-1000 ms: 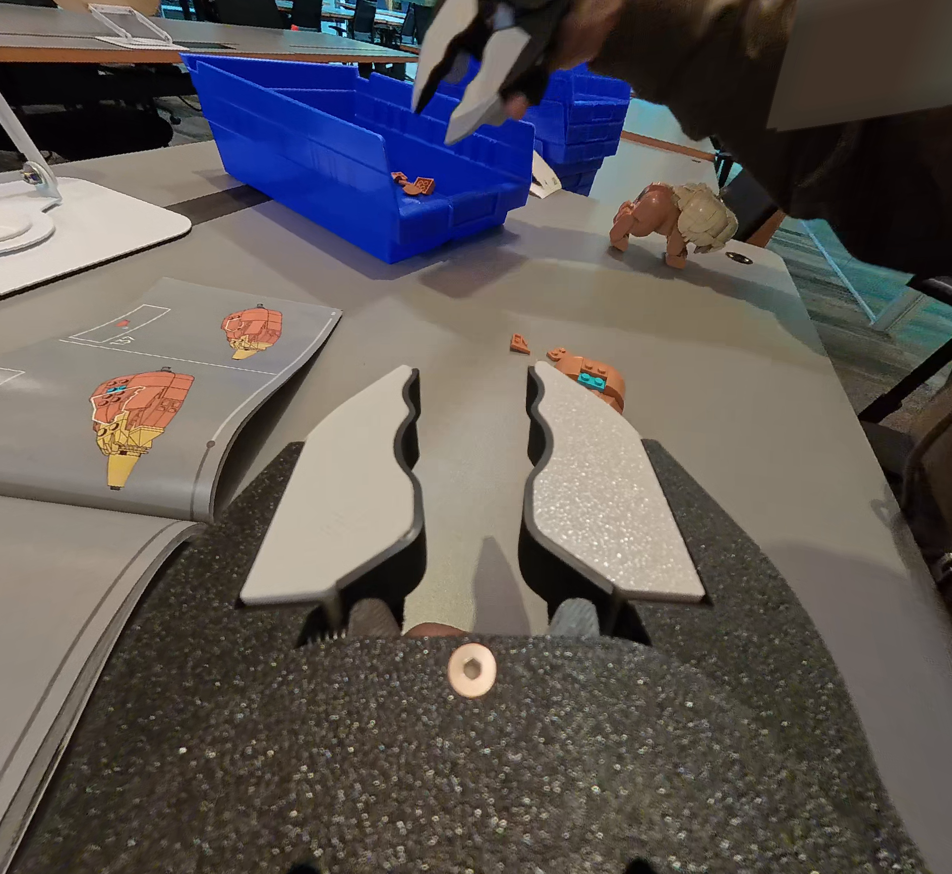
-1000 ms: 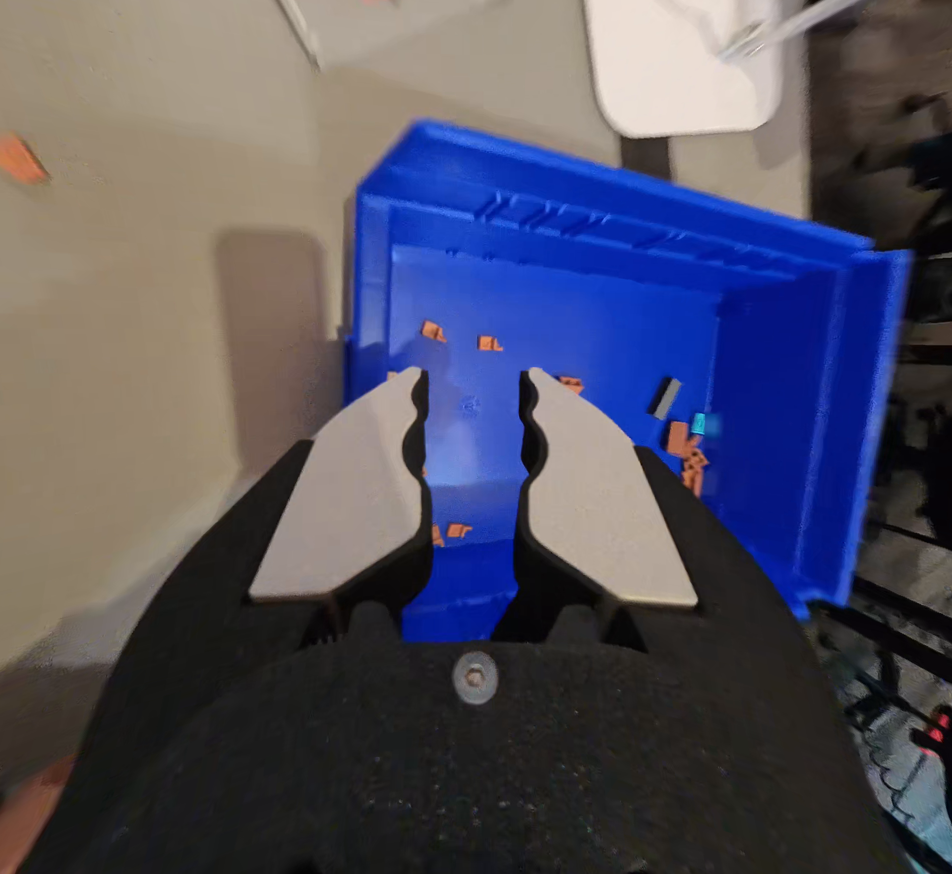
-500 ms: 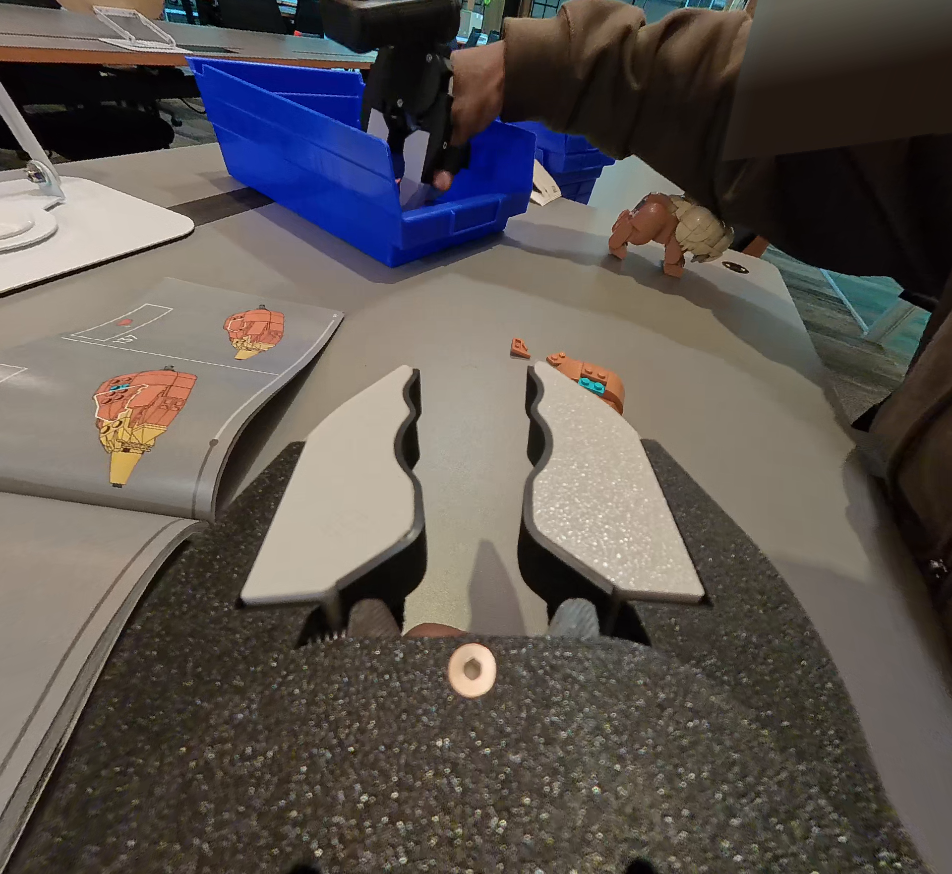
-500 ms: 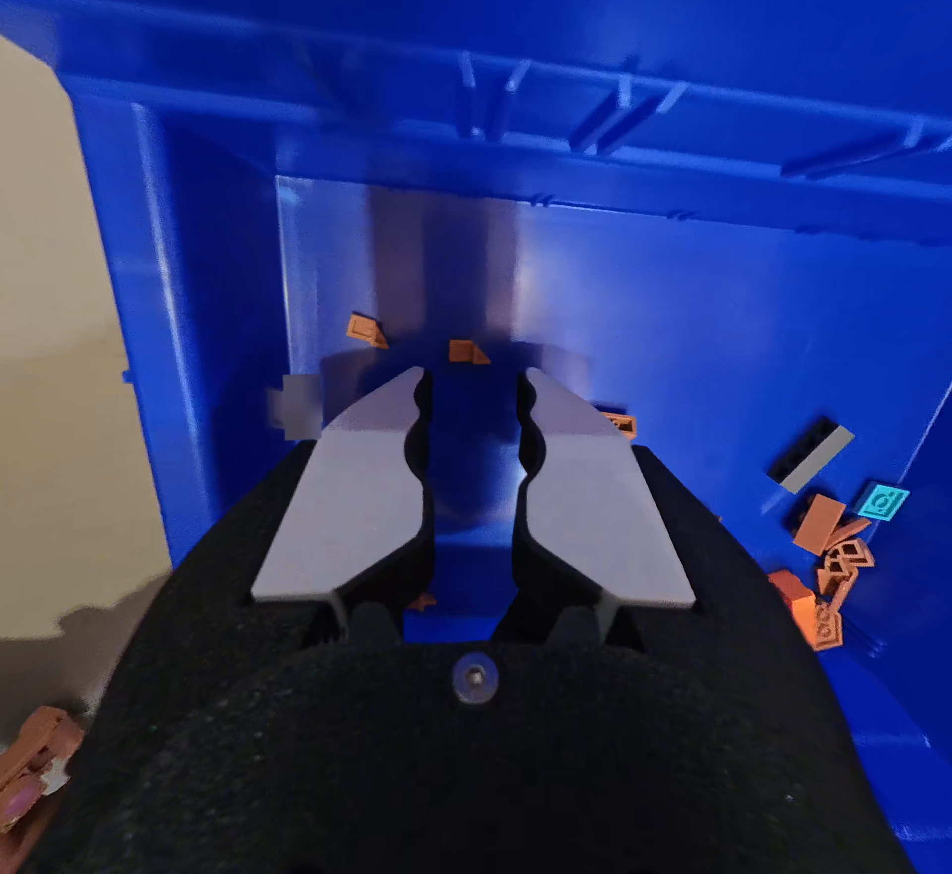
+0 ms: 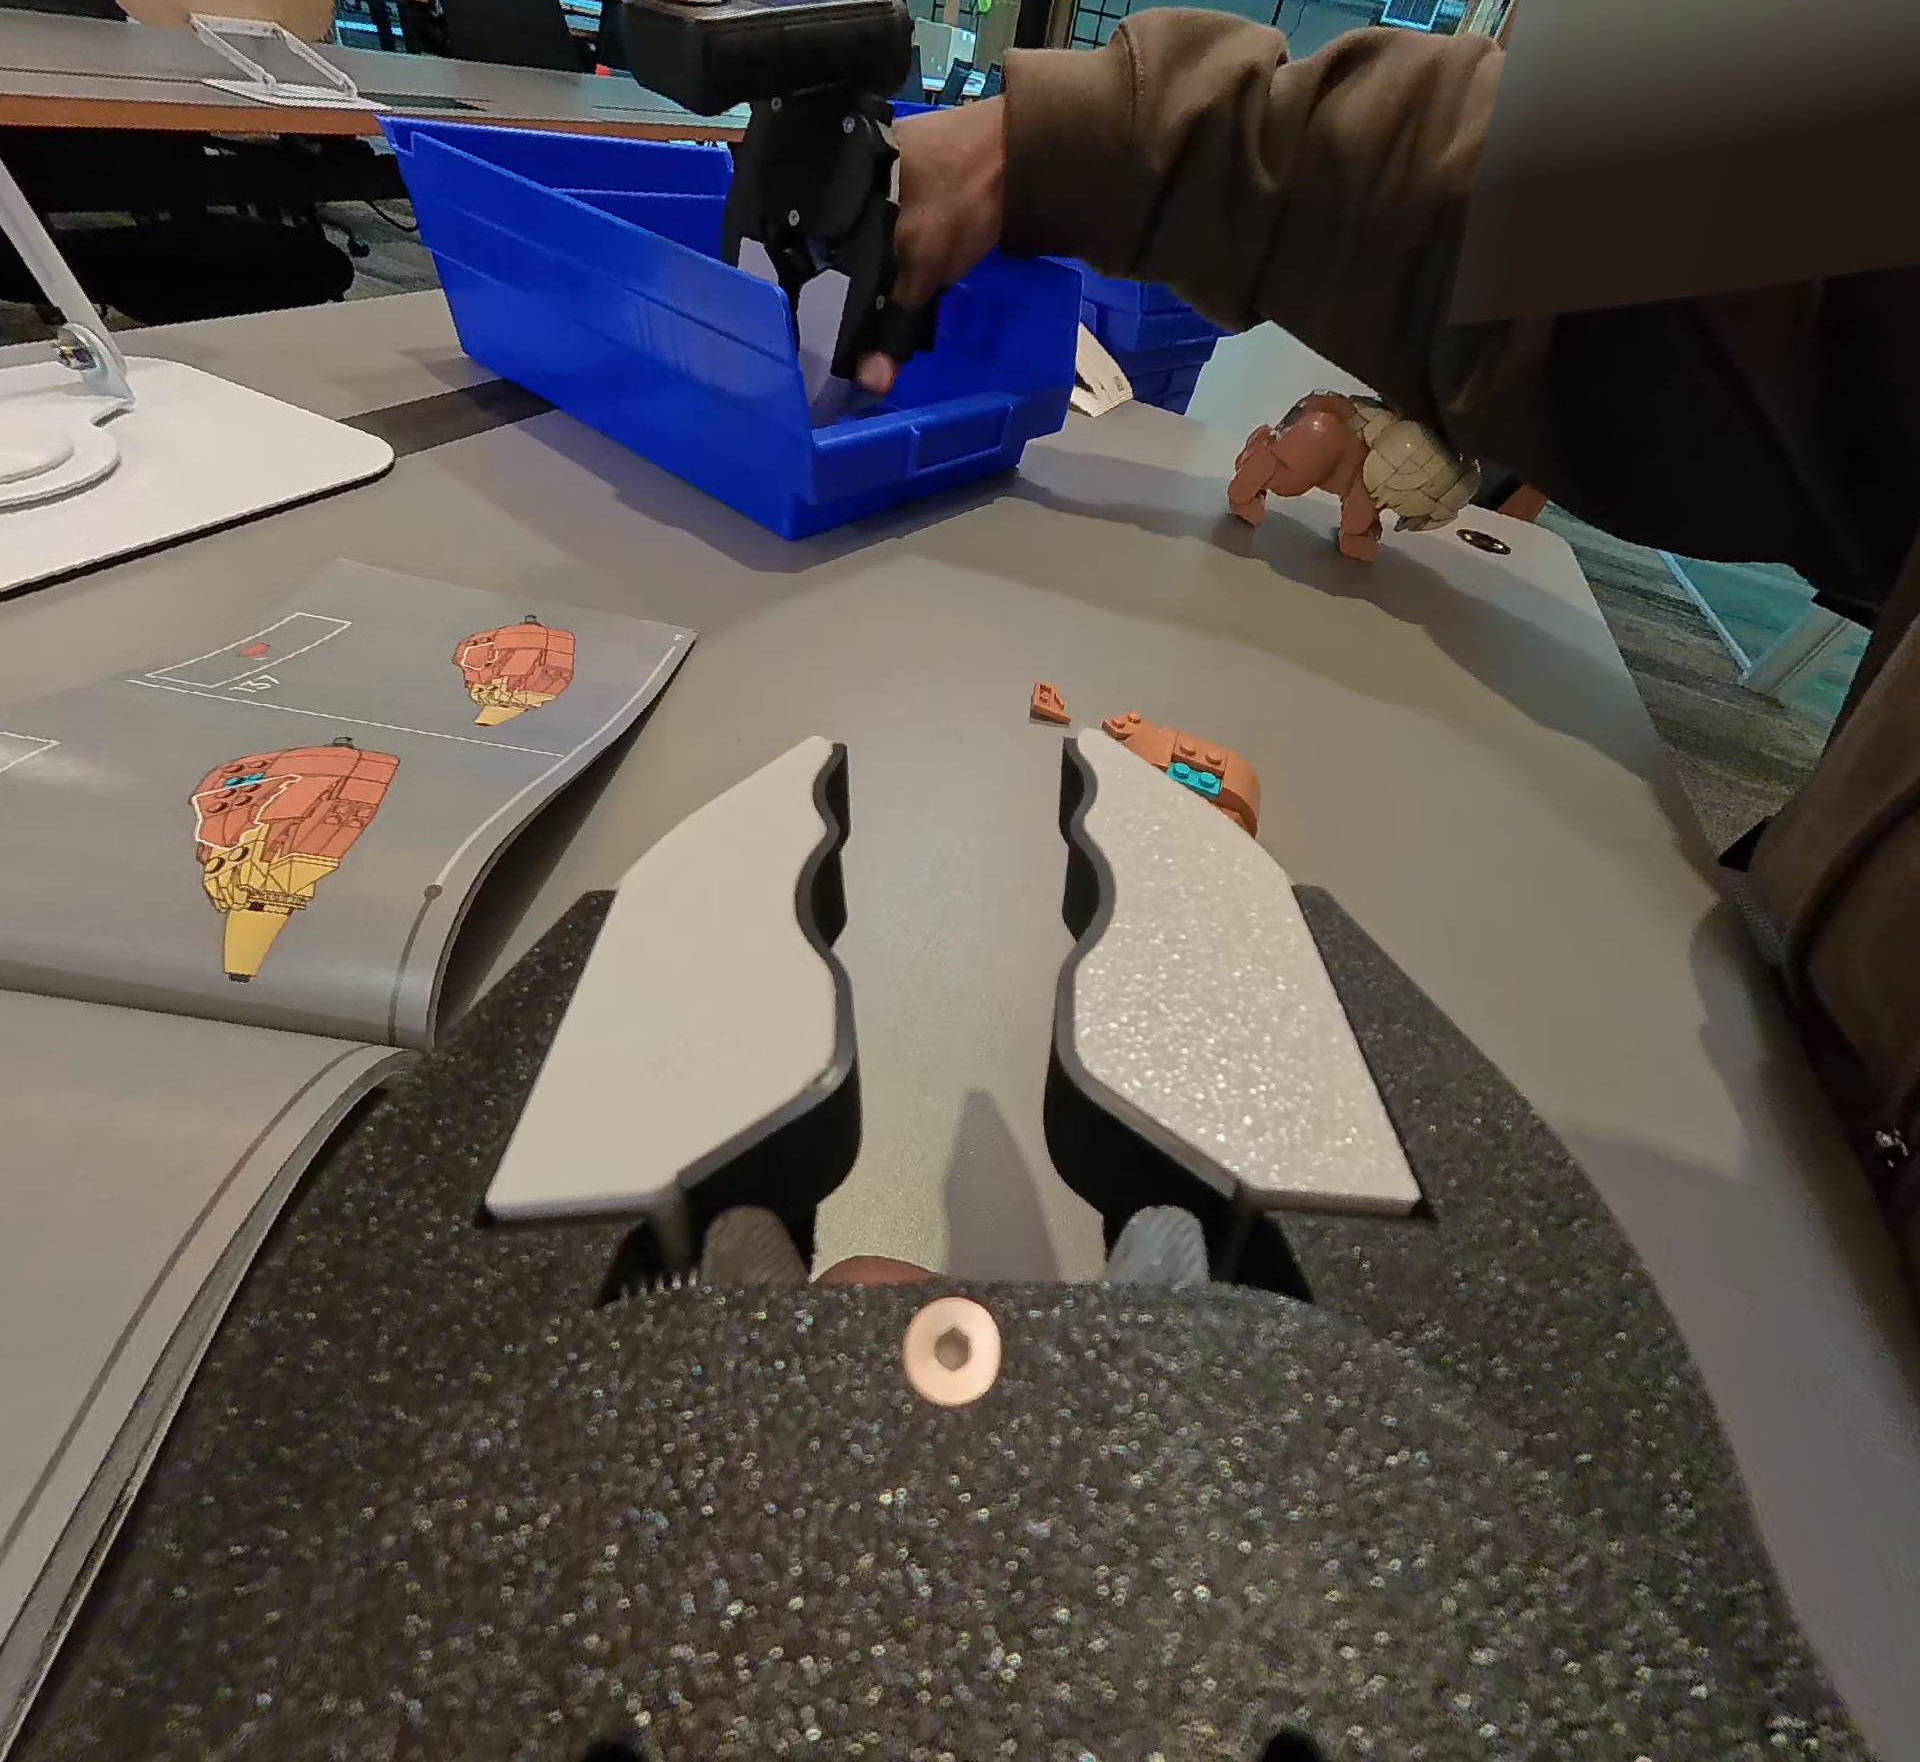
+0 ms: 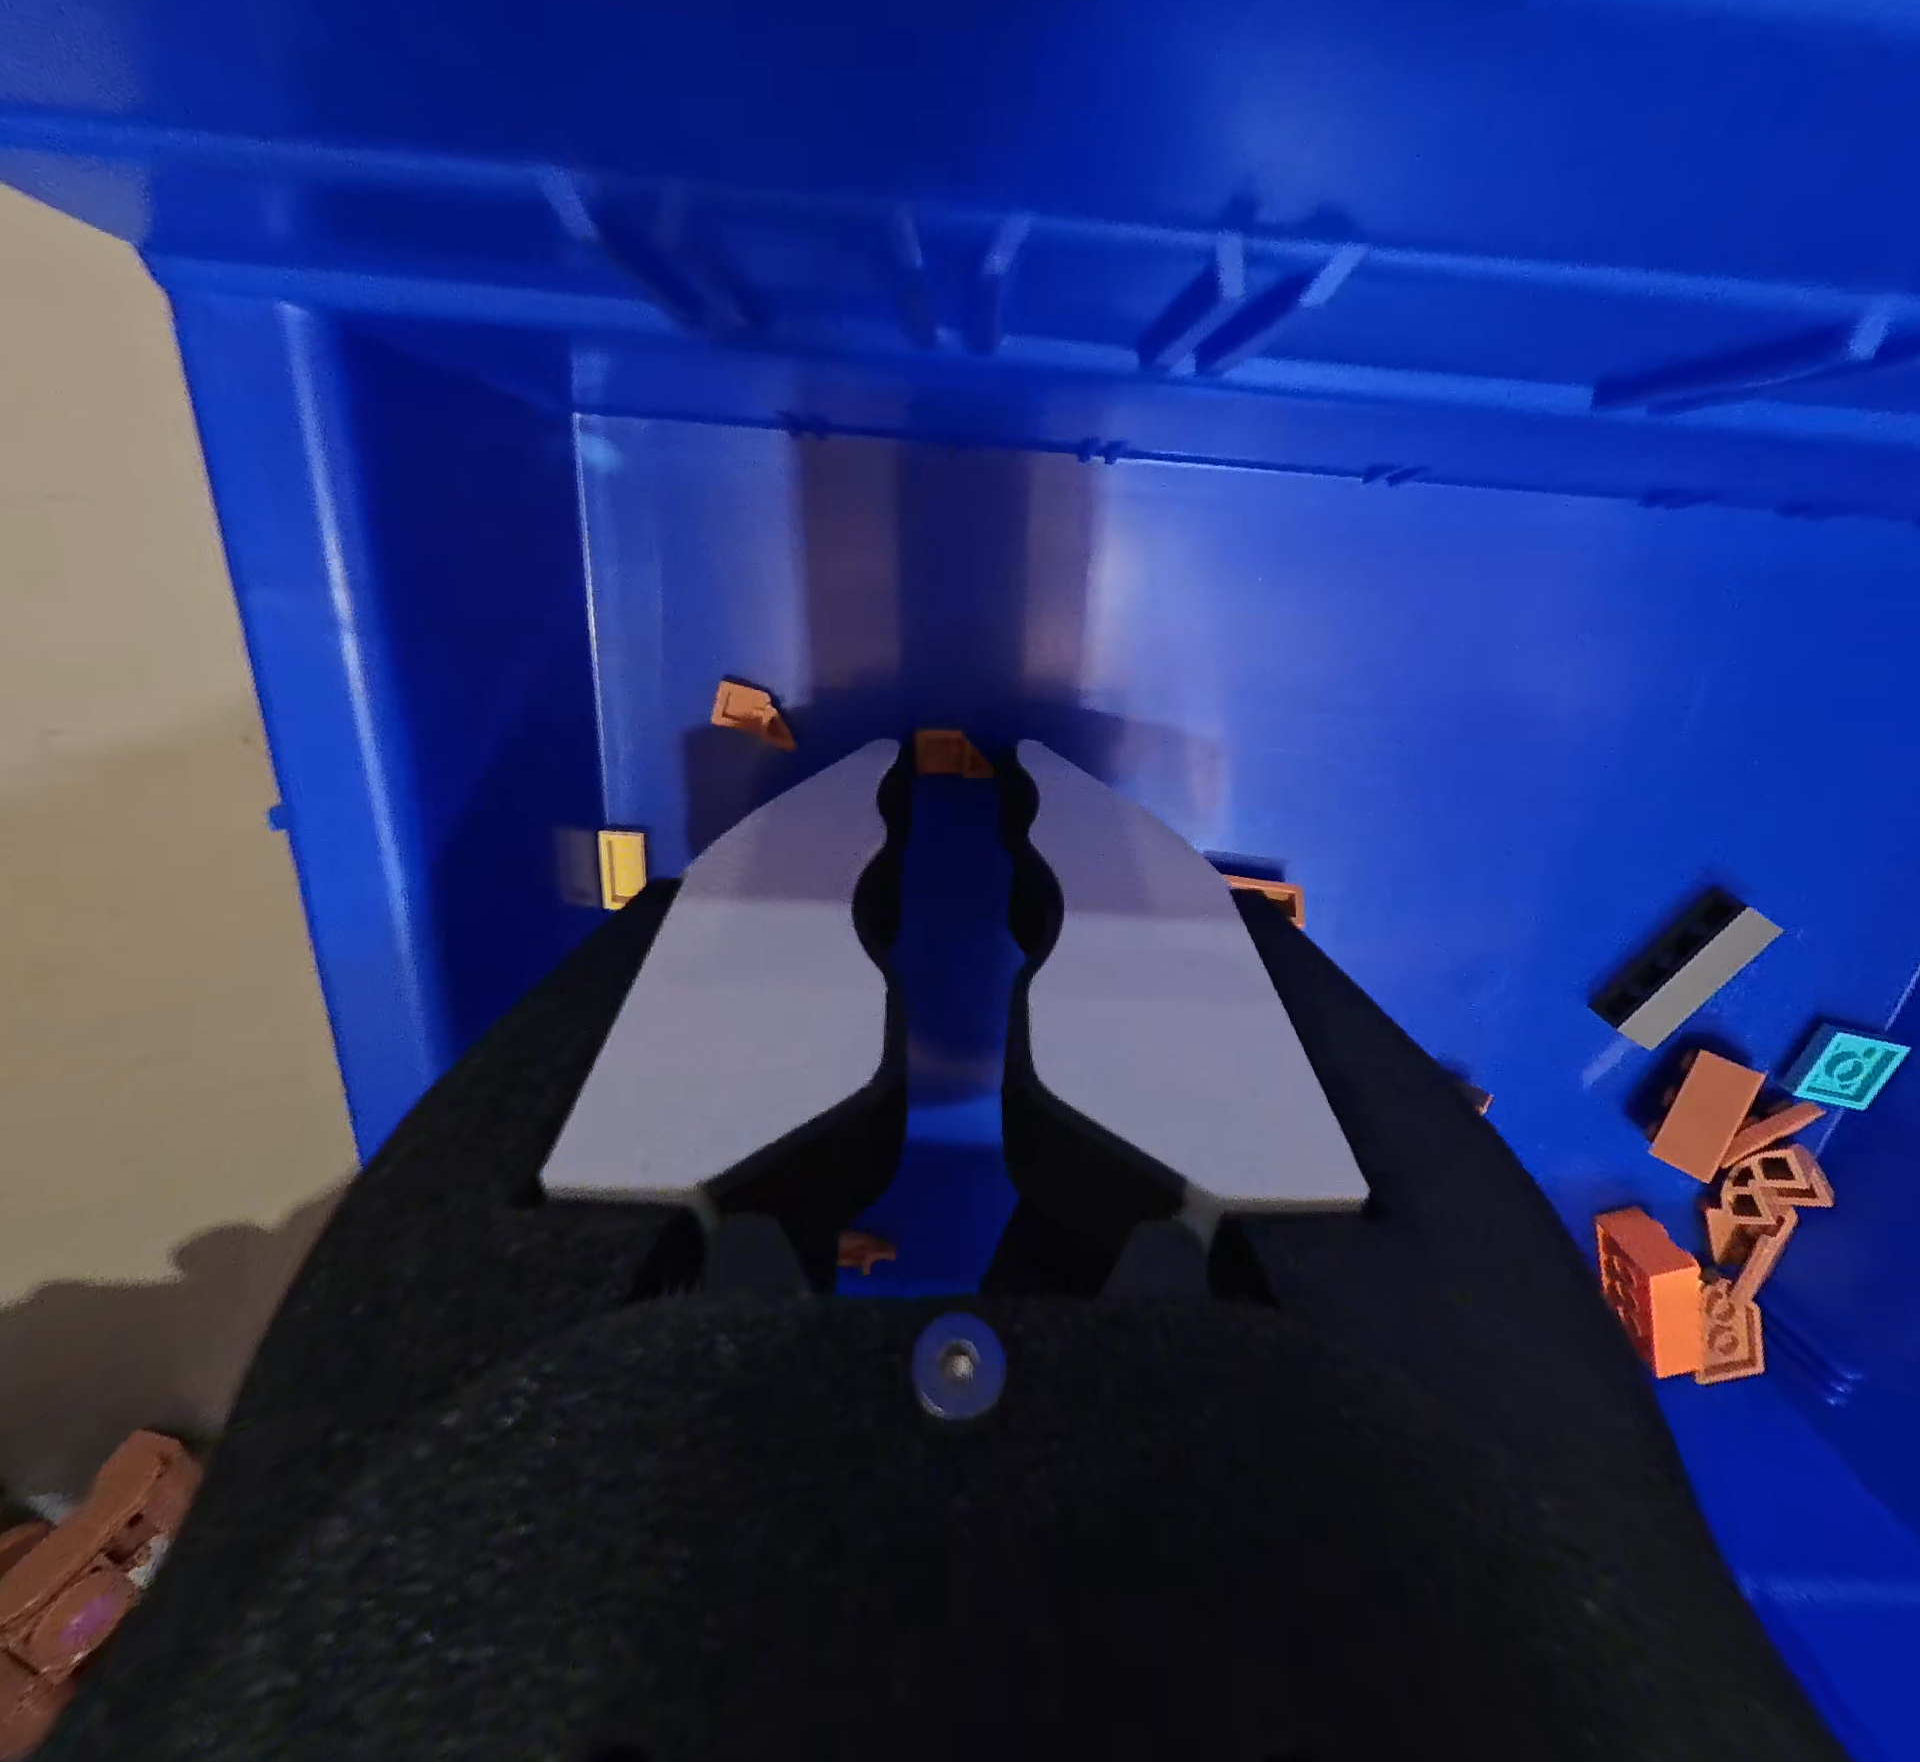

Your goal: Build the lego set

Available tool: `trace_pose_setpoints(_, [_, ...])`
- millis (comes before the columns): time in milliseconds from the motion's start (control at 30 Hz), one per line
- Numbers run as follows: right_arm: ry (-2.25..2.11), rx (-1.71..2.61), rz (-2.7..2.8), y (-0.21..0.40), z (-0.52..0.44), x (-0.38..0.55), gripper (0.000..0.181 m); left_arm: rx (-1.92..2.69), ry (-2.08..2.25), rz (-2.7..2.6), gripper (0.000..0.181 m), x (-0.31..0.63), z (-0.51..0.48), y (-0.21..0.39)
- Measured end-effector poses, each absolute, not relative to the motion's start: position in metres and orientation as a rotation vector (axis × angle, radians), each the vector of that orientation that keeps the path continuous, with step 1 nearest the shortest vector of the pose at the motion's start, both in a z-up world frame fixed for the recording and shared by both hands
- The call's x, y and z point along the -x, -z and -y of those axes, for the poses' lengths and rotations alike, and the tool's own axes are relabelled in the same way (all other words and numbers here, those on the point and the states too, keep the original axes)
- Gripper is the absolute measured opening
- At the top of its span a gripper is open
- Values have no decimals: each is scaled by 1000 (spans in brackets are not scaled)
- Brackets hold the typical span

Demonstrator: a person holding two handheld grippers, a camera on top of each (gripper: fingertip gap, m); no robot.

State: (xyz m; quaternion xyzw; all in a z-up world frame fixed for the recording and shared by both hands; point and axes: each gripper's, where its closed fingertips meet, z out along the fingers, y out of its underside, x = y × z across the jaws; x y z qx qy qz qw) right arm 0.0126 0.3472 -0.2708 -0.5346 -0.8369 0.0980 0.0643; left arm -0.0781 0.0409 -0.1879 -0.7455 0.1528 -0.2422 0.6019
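My right gripper point(image 6: 956, 756) is down inside the blue bin point(image 6: 1351, 569), its jaws drawn in around a small orange wedge piece point(image 6: 951, 754) on the bin floor, with a pad at each side of it. Another orange wedge point(image 6: 750, 713) lies just to the left. The left wrist view shows this gripper point(image 5: 831, 310) reaching into the bin point(image 5: 644, 330), fingertips hidden by the bin wall. My left gripper point(image 5: 951, 756) is open and empty, low over the grey table. A partly built brown piece with teal studs point(image 5: 1195, 767) sits by its right fingertip, and a loose orange wedge point(image 5: 1049, 702) lies just beyond.
An open instruction booklet point(image 5: 312, 777) lies left. A brown and tan lego animal point(image 5: 1351, 476) stands far right. A white base plate point(image 5: 156, 465) is at far left. The bin also holds a pile of orange pieces point(image 6: 1745, 1193), a teal tile point(image 6: 1849, 1068) and a grey-black piece point(image 6: 1683, 980). About 35 cm separates my left fingertips from my right.
My right gripper dropped from above the bin to its floor, moved up to the orange wedge and narrowed its jaws around it. My left gripper has stayed still and open.
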Motion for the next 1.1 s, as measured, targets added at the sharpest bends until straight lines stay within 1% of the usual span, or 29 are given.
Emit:
trace_pose_setpoints(167, [-281,1607,2513,265,-347,-17,16,1725,563,-350,39,79,-41,188])
trace_pose_setpoints(300, [-427,1540,2395,222,-325,-16,16,1724,561,-350,39,79,-41,187])
trace_pose_setpoints(433, [-582,1401,2361,183,-259,-25,15,1727,558,-353,39,78,-41,188])
trace_pose_setpoints(500, [-609,1329,2409,188,-220,-31,15,1731,553,-357,39,78,-41,188])
trace_pose_setpoints(600, [-607,1267,2525,217,-169,-40,15,1732,541,-365,39,77,-41,189])
trace_pose_setpoints(700, [-582,1230,2613,246,-141,-45,16,1733,533,-369,39,76,-41,189])
trace_pose_setpoints(900, [-536,1244,2658,271,-135,-48,16,1730,538,-357,39,78,-41,188])
trace_pose_setpoints(1100, [-550,1256,2646,263,-140,-50,24,1731,539,-359,39,78,-40,189])
